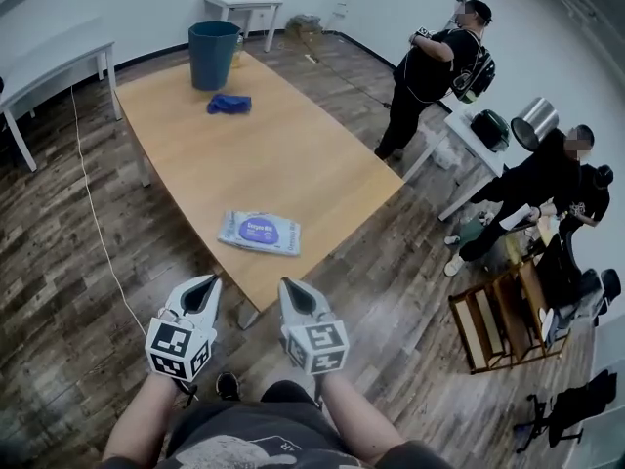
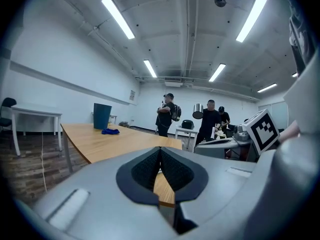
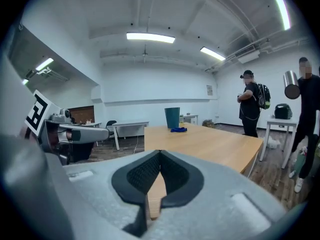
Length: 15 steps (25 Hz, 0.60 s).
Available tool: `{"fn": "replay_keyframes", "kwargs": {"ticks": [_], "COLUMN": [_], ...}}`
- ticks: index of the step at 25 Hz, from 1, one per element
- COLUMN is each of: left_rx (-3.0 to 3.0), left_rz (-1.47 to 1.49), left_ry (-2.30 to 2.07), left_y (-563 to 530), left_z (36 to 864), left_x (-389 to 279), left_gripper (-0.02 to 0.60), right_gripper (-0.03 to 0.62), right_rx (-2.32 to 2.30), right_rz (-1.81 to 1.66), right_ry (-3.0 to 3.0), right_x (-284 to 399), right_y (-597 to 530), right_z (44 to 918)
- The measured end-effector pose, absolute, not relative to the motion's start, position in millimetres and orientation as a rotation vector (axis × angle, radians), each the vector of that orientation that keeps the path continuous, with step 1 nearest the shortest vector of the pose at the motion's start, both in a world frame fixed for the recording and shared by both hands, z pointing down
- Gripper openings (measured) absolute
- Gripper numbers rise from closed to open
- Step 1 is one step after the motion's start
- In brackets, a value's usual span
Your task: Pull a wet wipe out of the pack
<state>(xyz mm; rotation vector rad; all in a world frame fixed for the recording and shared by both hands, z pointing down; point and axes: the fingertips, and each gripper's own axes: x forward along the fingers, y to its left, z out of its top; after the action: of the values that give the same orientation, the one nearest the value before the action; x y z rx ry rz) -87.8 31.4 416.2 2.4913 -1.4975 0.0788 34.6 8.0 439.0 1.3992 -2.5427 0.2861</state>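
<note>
Jaws on both sides were clenched, pads meeting at the tips w/ nothing gripped. Left gripper and right gripper were held side by side, close together but apart, over the wood floor just short of the table's near corner. Wipe pack lay flat on the table near that corner, ahead of both grippers and touching neither, approx. between the lines they pointed along. Pack's label faced up; print too small to read. At the far end stood a teal bin, upright, w/ a blue cloth crumpled just beside it on the tabletop, well apart from the pack. Two people stood off to the right: one in black w/ a backpack, another bent near a white side table. A thin white cable ran along the floor at left.
</note>
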Motion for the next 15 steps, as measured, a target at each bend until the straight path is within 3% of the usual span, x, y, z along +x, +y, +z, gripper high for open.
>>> {"fn": "replay_keyframes", "kwargs": {"ticks": [15], "left_rx": [2.434], "left_rz": [0.159], "left_ry": [-1.489], "left_y": [-40.2], "left_z": [444.4], "left_x": [-79.0], "left_gripper": [0.018], "right_gripper": [-0.009], "right_rx": [1.373], "right_rz": [0.304], "right_ry": [-2.483], "right_x": [46.4], "right_y": [-72.9], "right_z": [468.5]}}
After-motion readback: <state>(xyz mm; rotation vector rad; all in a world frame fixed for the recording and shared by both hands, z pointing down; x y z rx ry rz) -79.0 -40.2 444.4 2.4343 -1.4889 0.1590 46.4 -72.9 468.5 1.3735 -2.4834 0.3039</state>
